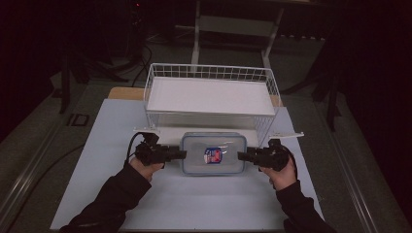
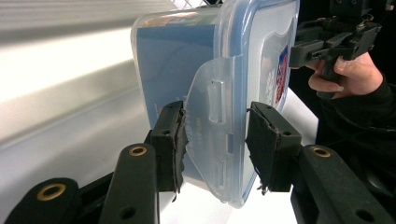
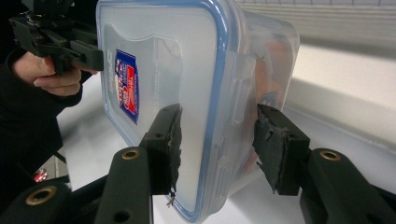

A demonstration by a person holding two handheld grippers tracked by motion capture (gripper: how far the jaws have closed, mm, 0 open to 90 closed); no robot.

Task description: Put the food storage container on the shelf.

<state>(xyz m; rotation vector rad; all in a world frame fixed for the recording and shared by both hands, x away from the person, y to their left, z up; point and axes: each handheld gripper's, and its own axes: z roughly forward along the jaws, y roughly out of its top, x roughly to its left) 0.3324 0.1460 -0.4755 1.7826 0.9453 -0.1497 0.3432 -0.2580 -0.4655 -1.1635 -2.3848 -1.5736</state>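
I am gripping the lidded plastic container (image 1: 212, 153) at both short ends, left gripper (image 1: 180, 155) and right gripper (image 1: 241, 155) fingers closed on lid and base, just in front of the white wire basket (image 1: 209, 74). The grasp looks done; placing it in the basket is probably still ahead. I cannot tell whether the container is touching the tabletop (image 1: 194, 204), and its contents are blurred.

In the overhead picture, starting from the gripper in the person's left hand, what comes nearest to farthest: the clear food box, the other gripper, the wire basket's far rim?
1. Food box, right beside it.
2. Other gripper, across the box.
3. Basket's far rim, at the table's back.
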